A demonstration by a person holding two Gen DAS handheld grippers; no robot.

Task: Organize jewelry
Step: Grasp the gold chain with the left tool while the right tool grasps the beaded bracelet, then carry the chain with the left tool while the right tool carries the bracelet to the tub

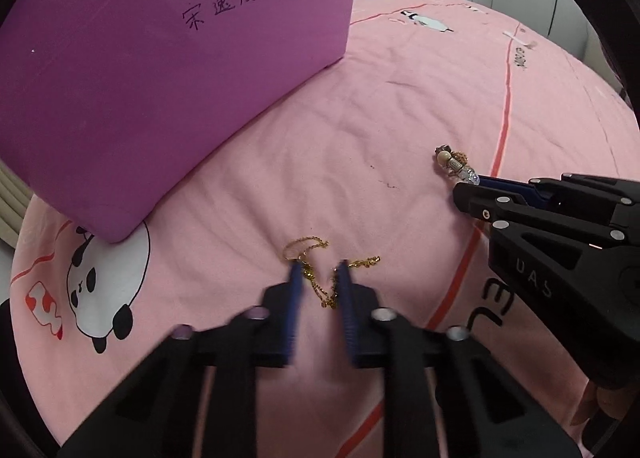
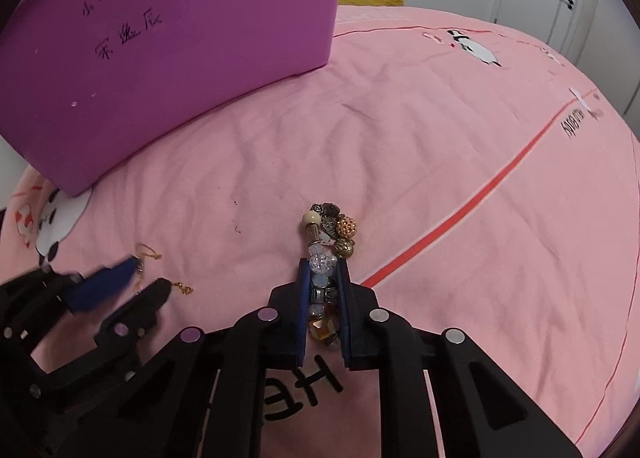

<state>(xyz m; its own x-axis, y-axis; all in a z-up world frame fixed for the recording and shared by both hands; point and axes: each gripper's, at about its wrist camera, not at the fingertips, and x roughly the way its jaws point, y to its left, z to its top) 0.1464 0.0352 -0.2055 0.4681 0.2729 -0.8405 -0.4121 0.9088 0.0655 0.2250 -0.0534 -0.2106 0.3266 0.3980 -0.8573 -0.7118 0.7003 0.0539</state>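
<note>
Two pieces were being picked up at once, we judged: our right tongs [image 2: 323, 272] were closed on the beaded bracelet [image 2: 329, 234], which lay on the pink bed sheet [image 2: 440, 146], while our left tongs [image 1: 319, 270] stood open astride the gold chain [image 1: 320, 258], nearer the purple box [image 1: 160, 78]. Next, we reckoned, the left needed to close low on the chain. It looked thin and loosely tangled; the bracelet showed chunky cream, clear, amber and metal beads.
</note>
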